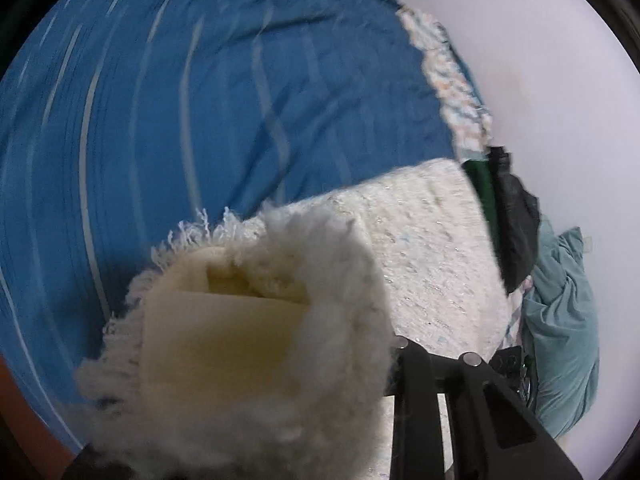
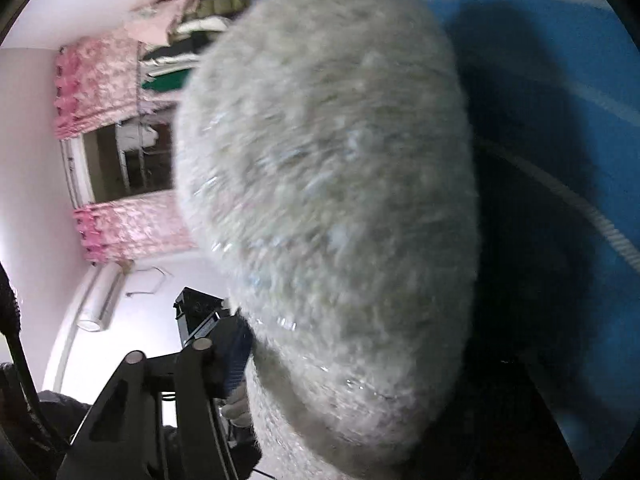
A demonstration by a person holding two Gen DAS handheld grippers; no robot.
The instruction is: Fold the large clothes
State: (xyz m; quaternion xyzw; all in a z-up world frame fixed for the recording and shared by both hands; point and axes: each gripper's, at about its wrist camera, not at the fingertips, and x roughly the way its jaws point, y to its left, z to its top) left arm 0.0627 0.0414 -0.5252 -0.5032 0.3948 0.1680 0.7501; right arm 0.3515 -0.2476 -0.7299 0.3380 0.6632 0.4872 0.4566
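Note:
A fluffy cream-white garment with glittery threads hangs over the blue striped bedsheet. In the left wrist view its fuzzy edge is bunched over my left gripper; one black finger shows at lower right, the other is buried in the fabric. In the right wrist view the same garment fills the middle, draped over my right gripper; one black finger shows at lower left, the other is hidden behind the fabric. Both grippers appear shut on the garment.
A pile of other clothes, dark green, black and teal, lies at the bed's right edge by the white wall. In the right wrist view there are pink curtains around a window, stacked clothes and the blue sheet.

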